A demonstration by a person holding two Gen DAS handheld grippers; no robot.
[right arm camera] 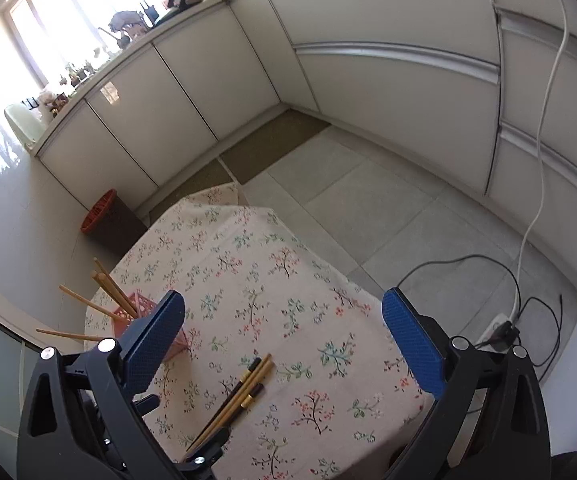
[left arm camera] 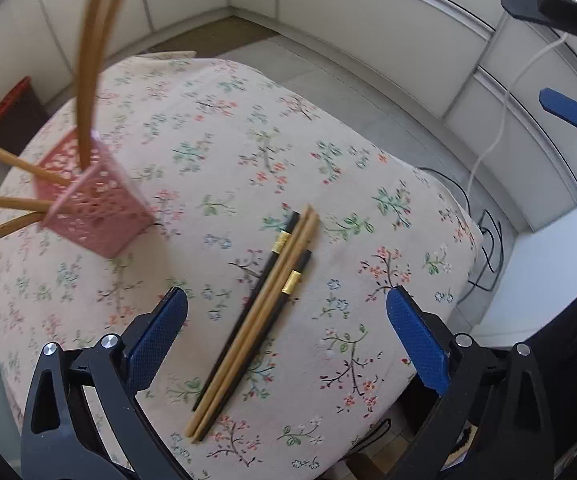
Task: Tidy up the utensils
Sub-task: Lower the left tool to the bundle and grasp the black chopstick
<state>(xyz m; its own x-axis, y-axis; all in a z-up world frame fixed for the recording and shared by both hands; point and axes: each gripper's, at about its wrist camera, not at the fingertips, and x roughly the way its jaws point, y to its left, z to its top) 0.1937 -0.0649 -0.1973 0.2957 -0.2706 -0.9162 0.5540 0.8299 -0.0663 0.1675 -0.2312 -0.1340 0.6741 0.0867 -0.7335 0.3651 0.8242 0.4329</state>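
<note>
Two wooden and two black gold-banded chopsticks (left arm camera: 264, 312) lie bundled on the floral tablecloth (left arm camera: 228, 132). My left gripper (left arm camera: 286, 304) hovers over them, open wide, its blue pads on either side and apart from them. A pink perforated holder (left arm camera: 92, 204) at the left holds several wooden chopsticks (left arm camera: 92, 60). In the right wrist view my right gripper (right arm camera: 284, 304) is open and empty above the table, with the chopsticks (right arm camera: 240, 392) below it. Its left finger partly hides the pink holder (right arm camera: 122, 314). The right gripper (left arm camera: 556, 56) also shows at the upper right of the left wrist view.
A dark bin with a red rim (right arm camera: 104, 220) stands on the floor beyond the table's far corner. Cables and a power strip (right arm camera: 500, 328) lie on the floor at the right. White cabinets (right arm camera: 368, 80) line the walls, with a brown mat (right arm camera: 272, 144) in front.
</note>
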